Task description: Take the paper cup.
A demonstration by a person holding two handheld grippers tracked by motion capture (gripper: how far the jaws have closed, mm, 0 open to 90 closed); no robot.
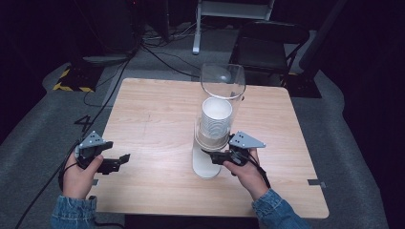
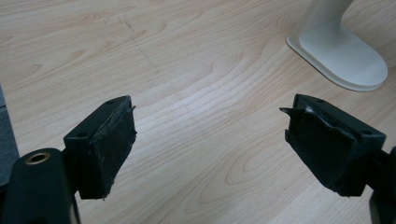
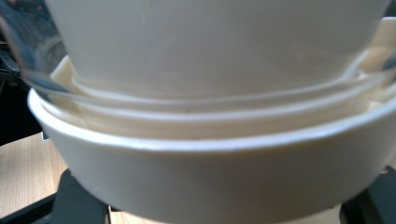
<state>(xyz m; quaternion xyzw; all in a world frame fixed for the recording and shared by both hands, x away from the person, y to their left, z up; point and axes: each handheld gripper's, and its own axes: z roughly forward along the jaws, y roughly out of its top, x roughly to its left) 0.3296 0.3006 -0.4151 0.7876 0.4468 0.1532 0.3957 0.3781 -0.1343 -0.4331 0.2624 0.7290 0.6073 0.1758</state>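
Cup dispenser (image 1: 213, 138) stands mid-bench (image 1: 157, 119), paper cups (image 1: 216, 117) stacked inside its clear tube. Right claw (image 1: 213, 155) is pressed up against the cream collar (image 3: 210, 182); jaw state can't be told. Left claw (image 1: 125, 158) is spread, idle over bare wood. Likely reaching for the lowest cup: approach level, grip gently.

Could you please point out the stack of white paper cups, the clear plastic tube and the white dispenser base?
Stack of white paper cups (image 1: 216, 114): high view, top cup's rim.
Clear plastic tube (image 1: 222, 81): high view, upper wall.
White dispenser base (image 2: 348, 58): left gripper view, flat foot.
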